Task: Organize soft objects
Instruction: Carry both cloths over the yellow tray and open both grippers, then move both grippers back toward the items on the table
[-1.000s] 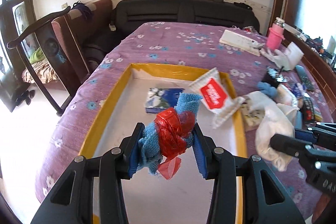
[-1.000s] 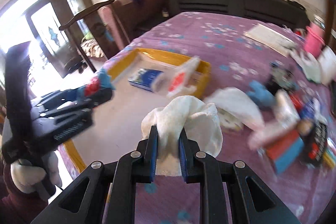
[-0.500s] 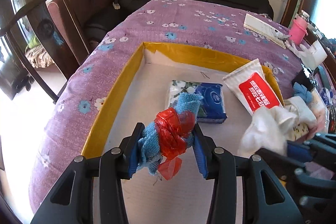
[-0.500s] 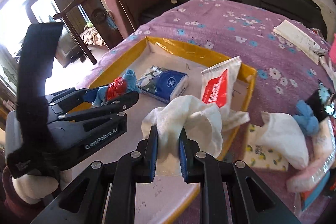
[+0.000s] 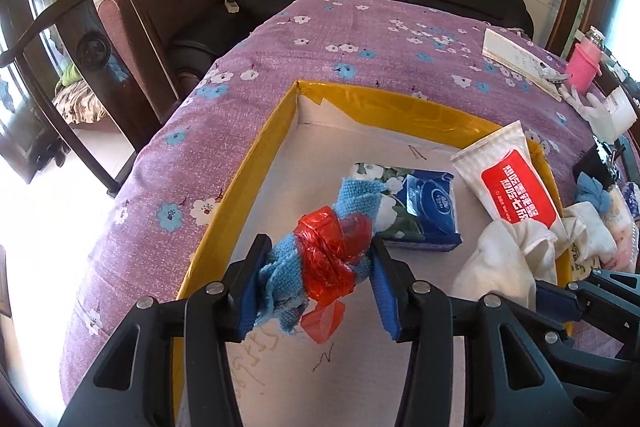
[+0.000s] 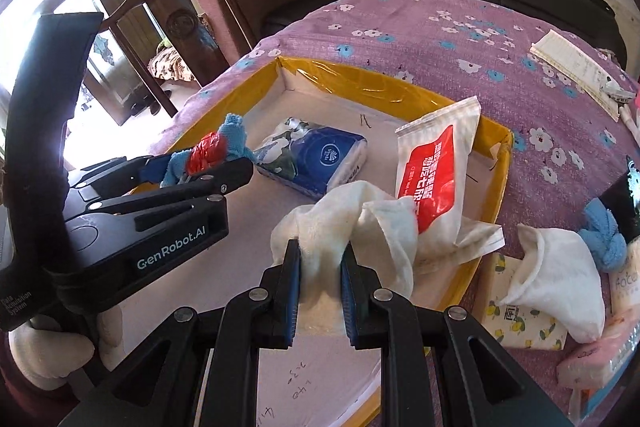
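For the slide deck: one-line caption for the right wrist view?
Right tongs gripping a white cloth over the yellow-rimmed tray.

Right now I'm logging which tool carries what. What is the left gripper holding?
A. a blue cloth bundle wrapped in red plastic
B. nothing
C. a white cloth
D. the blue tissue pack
A: the left gripper is shut on the blue cloth bundle bound with red plastic, above the yellow-rimmed tray; the white cloth is in the right gripper.
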